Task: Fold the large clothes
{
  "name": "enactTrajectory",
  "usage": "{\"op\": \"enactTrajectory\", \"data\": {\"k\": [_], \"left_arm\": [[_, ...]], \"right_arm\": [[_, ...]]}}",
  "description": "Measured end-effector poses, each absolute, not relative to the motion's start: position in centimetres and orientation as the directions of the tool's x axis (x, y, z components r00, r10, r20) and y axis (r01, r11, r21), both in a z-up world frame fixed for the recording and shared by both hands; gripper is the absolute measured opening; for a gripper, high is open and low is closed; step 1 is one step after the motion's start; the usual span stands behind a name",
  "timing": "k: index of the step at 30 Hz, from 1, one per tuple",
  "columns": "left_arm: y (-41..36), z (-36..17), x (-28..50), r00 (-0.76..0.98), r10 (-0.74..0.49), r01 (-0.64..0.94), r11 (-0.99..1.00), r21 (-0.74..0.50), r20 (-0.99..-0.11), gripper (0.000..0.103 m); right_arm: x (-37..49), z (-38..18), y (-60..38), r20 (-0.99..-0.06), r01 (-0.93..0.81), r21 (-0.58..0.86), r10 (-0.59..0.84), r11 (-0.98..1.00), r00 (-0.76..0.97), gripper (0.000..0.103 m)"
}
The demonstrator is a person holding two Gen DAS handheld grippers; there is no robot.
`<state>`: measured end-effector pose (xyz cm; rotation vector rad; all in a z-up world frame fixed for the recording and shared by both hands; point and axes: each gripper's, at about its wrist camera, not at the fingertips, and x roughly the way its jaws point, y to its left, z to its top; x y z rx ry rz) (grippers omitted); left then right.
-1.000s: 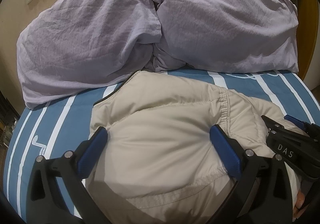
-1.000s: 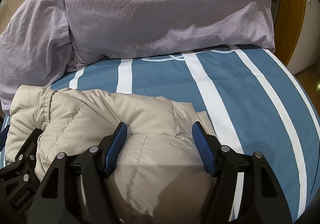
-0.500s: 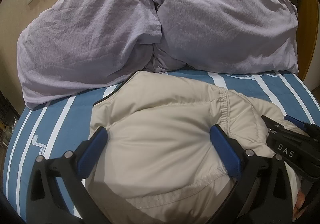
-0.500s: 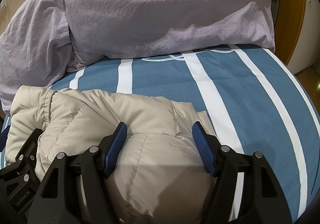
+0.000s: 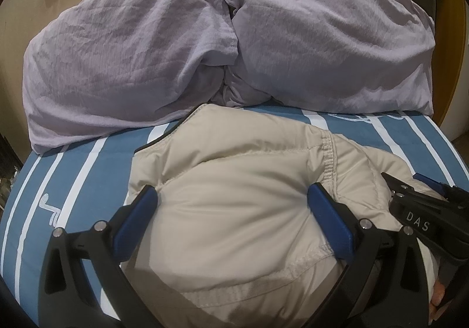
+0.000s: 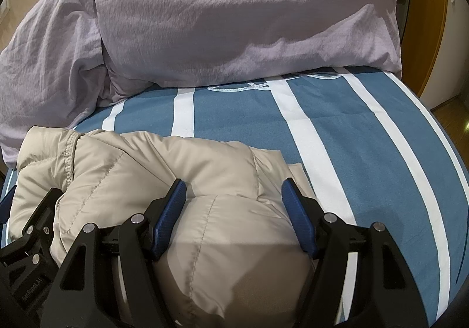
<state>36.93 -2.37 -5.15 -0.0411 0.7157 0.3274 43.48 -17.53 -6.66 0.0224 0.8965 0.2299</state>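
So the beige puffer jacket [image 5: 234, 196] is lying bunched into a fairly compact bundle on the striped blue sheet [image 6: 366, 137], near the front edge of the bed, with two lilac pillows [image 5: 132, 58] stacked up behind it against the wall. The far tip of the jacket nearly touches the pillows in the left view.

Left gripper [image 5: 231, 204] has its jaws spread wide, with a big puffy panel of the jacket bulging up between the blue pads [image 5: 328, 219]. The right gripper [image 6: 234, 199] is the same deal: jaws apart, straddling a quilted lump on the jacket's right end. Neither one is actually pinching fabric; the pads sit on either side of the padding, and it can't be told whether they're pressing it. The two grippers are close together, each showing at the edge of the other's view.

As for progress, this looks pretty far along. No sleeves or hem are trailing out, and the jacket is gathered into one thick packet. What's probably left is flattening or squaring it up, since it's still lumpy and puffs up unevenly, with a thin flap poking out on the right edge.
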Motion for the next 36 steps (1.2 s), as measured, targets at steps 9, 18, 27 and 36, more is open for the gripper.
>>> {"op": "enactTrajectory", "data": {"k": [9, 18, 27, 36], "left_arm": [[-2.3, -5.2, 37.0, 0.709, 0.273, -0.307, 0.949, 0.064, -0.65, 0.101], [-2.1, -3.0, 34.5, 0.705, 0.241, -0.297, 0.954, 0.031, -0.667, 0.101], [1.9, -2.3, 29.7, 0.692, 0.145, -0.302, 0.948, -0.102, -0.707, 0.101], [4.4, -3.4, 26.9, 0.678, 0.026, -0.301, 0.922, -0.245, -0.734, 0.101]], "right_arm": [[43.4, -6.6, -17.7, -0.77, -0.189, 0.125, 0.215, 0.974, 0.601, 0.07], [42.8, -5.9, -20.9, -0.76, -0.185, 0.289, 0.343, 0.939, 0.552, 0.086], [39.4, -4.2, -26.7, -0.72, -0.205, 0.416, 0.458, 0.886, 0.521, 0.097], [38.9, -6.8, -29.0, -0.683, -0.187, 0.63, 0.652, 0.754, 0.328, 0.102]]}}
